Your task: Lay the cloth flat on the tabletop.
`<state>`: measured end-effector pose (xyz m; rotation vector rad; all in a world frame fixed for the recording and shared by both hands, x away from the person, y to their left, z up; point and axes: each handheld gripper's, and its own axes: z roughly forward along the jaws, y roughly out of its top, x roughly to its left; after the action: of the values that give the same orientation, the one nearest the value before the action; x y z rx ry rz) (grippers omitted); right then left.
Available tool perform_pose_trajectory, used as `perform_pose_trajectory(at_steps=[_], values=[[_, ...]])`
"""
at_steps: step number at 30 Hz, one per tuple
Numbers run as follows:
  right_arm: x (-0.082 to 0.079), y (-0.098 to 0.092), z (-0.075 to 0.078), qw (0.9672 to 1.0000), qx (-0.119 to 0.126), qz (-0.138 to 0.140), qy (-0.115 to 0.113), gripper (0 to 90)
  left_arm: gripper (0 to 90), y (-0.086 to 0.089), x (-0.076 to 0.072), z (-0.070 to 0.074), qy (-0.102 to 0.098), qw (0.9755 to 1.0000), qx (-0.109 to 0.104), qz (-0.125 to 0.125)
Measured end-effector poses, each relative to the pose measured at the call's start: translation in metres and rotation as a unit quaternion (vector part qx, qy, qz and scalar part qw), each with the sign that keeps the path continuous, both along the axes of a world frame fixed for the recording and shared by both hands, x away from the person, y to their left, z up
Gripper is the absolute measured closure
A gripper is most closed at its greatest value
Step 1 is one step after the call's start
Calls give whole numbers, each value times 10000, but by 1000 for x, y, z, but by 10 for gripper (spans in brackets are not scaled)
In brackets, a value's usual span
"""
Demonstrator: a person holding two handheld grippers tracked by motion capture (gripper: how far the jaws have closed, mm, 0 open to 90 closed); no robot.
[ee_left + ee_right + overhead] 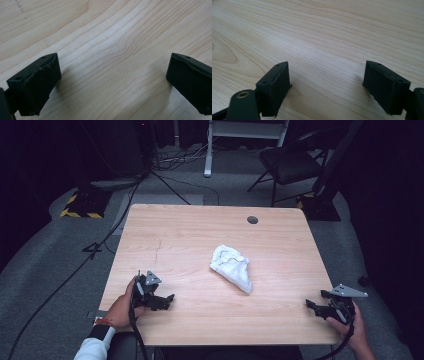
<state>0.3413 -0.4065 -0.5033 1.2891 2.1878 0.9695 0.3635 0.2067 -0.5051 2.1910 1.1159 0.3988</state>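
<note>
Both grippers sit low at the near edge of the table [165, 222], one at each corner, and between them, a little past the middle of the wood, lies the thing they seem set to go for: a crumpled white cloth [232, 266], bunched into a rough wedge with its narrow end pointing toward the person's right. The left gripper [169, 300] rests by the near-left edge, jaws spread wide with nothing between them, and its own view confirms it, bare wood grain showing between the two black pads. The right gripper [311, 305] hangs at the near-right edge, likewise wide apart and empty, only pale tabletop in its gap. That parked, symmetrical stance reads as a ready position: both tools pointed inward at the cloth, open so either can come in and pinch a fold. Each is well apart from the cloth, the right one somewhat nearer its pointed end. Nothing lies in the way on the wood; the paths in are open tabletop. A small dark cable hole [252, 220] sits near the far edge, well beyond the cloth. Off the table there's a black folding chair [289, 165], a white stand leg [207, 150], cables [100, 245] trailing over grey carpet and a yellow-striped base [82, 205] at far left, none near the work.
</note>
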Motion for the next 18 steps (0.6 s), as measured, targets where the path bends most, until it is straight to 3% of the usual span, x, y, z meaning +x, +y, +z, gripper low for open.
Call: perform_pose_trajectory(at_steps=[9, 12, 16, 18], values=[[5, 4, 1, 9998, -43, 170, 70, 185, 0, -12, 6, 0, 7, 9993, -9, -380], [10, 3, 1, 9997, -38, 246, 77, 178, 0, -13, 12, 0, -6, 9979, 5, -653], [18, 5, 7, 9989, -193, 306, 309, 233, 0, -19, 16, 0, 2, 9971, 8, -762], [25, 8, 11, 9988, -260, 332, 252, 262, 0, -24, 19, 0, 8, 9961, 3, -880]])
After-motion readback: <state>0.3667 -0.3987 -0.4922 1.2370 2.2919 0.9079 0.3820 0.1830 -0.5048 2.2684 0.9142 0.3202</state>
